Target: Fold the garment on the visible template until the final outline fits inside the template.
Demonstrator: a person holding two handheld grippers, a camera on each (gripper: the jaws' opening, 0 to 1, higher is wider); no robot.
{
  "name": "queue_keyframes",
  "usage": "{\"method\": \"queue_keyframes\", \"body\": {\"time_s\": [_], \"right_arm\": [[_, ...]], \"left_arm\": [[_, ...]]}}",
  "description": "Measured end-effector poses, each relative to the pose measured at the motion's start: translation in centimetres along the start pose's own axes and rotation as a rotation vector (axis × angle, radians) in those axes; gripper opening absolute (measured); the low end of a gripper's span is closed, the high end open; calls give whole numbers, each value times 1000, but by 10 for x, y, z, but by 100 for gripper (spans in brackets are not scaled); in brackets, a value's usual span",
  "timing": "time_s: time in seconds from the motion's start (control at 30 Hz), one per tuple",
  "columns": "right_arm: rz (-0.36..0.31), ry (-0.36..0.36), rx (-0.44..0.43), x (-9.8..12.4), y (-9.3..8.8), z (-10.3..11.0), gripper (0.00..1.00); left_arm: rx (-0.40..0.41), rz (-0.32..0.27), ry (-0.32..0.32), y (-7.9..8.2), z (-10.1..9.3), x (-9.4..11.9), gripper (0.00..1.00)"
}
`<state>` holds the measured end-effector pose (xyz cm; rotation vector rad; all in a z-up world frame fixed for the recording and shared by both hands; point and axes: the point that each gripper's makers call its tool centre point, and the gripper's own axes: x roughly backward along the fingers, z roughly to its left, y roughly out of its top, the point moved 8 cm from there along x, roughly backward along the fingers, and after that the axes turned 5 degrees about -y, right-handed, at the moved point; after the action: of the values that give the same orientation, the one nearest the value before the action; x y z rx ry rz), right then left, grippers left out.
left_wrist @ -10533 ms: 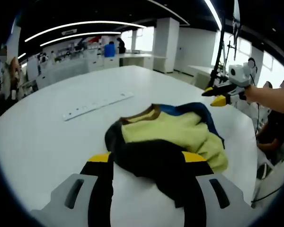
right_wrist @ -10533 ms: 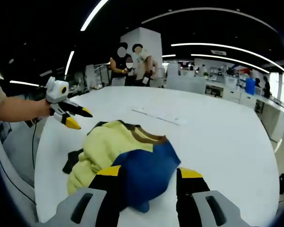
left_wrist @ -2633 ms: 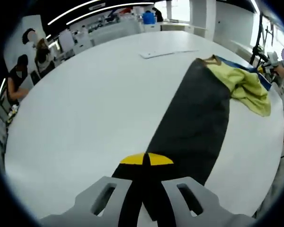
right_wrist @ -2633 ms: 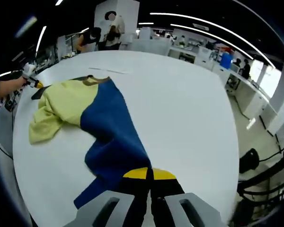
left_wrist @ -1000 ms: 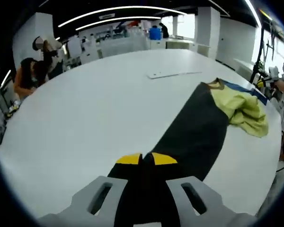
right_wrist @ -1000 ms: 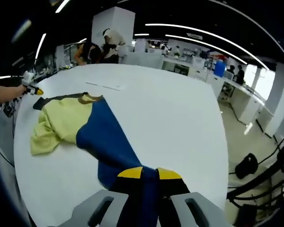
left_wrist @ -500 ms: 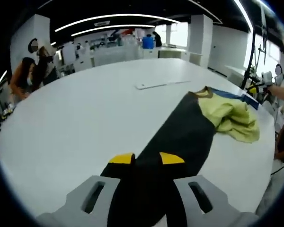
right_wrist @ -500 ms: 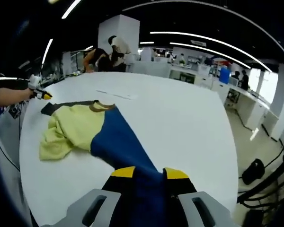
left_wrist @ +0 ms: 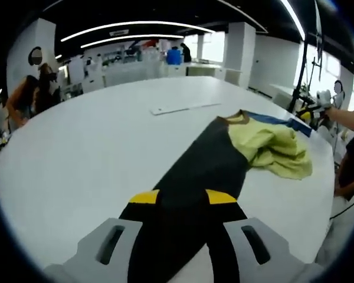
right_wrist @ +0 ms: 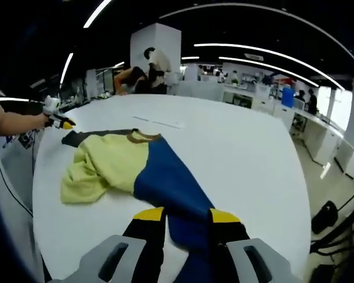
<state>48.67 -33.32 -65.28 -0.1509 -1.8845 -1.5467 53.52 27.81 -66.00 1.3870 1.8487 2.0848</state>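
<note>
My left gripper (left_wrist: 181,197) stands released over the black sleeve (left_wrist: 192,177); my right gripper (right_wrist: 187,216) stands released over the blue sleeve (right_wrist: 165,177). The garment's yellow body (right_wrist: 103,168) bunches at eleven o'clock on the white table (right_wrist: 236,153).

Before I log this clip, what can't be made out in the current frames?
- Template: its outline cannot be made out on the white table in either view.
- Black sleeve end: left gripper view, runs under the left gripper and off the bottom edge.
- Blue sleeve end: right gripper view, cut off the same way at the right gripper.
- Yellow body: bunched, so its hem is hidden.
- White strip on the table: too small to identify.
</note>
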Motion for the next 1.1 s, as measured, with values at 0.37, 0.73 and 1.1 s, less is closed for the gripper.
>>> {"method": "queue_keyframes", "body": {"time_s": [0.37,0.73,1.1], "right_arm": [[-15,37,2,4,2,15,31],[-4,77,22,11,1,30,39],[26,98,34,15,-5,34,46]], "left_arm": [[5,-21,-35,0,-16,1,31],[-10,-7,-86,-3,-38,1,37],[-41,12,-131,-3,-60,1,41]]}}
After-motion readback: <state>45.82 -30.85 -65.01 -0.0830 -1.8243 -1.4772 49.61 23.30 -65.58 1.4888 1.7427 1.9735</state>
